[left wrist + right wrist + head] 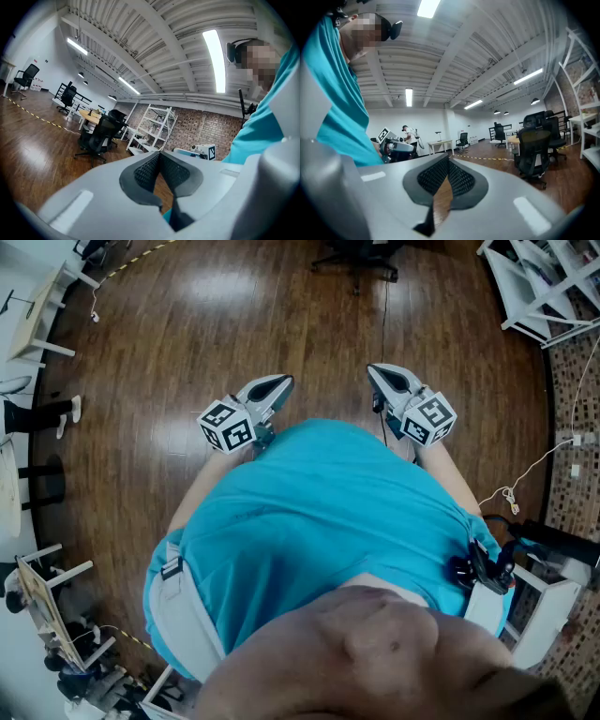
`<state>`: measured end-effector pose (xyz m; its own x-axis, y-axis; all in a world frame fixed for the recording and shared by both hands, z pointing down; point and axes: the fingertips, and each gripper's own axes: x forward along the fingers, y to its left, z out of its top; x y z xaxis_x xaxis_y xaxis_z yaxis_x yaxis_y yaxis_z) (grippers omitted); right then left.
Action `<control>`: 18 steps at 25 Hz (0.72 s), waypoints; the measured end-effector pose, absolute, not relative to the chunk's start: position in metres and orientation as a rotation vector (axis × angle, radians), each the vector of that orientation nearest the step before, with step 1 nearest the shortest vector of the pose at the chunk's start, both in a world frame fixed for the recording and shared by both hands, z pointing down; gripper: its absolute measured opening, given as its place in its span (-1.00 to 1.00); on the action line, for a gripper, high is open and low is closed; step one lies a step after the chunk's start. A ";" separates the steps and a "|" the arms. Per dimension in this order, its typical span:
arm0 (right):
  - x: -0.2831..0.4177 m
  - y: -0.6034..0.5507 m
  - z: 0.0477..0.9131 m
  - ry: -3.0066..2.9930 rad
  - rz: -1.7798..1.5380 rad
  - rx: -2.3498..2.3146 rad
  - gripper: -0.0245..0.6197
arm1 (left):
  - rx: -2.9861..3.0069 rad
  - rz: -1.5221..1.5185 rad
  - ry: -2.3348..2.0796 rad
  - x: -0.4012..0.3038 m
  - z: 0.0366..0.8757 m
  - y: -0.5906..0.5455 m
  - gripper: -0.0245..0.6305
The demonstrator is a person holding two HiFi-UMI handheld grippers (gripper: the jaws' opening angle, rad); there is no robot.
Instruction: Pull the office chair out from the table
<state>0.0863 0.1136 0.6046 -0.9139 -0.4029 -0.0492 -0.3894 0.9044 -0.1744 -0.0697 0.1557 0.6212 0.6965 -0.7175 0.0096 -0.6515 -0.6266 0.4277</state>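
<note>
I hold my left gripper (280, 382) and right gripper (377, 371) level in front of my teal shirt (319, 512), above the wooden floor (216, 324). Both pairs of jaws are together at the tips, with nothing between them. The black office chair (99, 135) stands across the room, just beside a desk (90, 117) with a pale top, well apart from both grippers. White shelves (157, 126) rise nearby before a brick wall (206, 131).

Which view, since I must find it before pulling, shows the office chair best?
Right gripper view: the office chair stands largest, backrest to base. Left gripper view shows it whole but smaller; head view catches only its base.
</note>
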 end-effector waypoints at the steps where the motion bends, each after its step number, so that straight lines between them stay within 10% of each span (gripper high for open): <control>1: 0.093 0.107 0.605 2.984 -0.257 -0.624 -0.92 | 2.507 -0.218 -1.058 -0.061 0.623 0.151 -0.92; 18: -0.031 -0.046 0.587 3.006 -0.238 -0.718 -0.92 | 2.485 -0.309 -1.032 -0.214 0.616 0.007 -0.92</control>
<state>-0.0315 -0.0457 0.5874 -0.8919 -0.4522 -0.0046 -0.4459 0.8810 -0.1583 -0.2138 0.0066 0.6161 0.6981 -0.7149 -0.0401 -0.6191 -0.6308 0.4678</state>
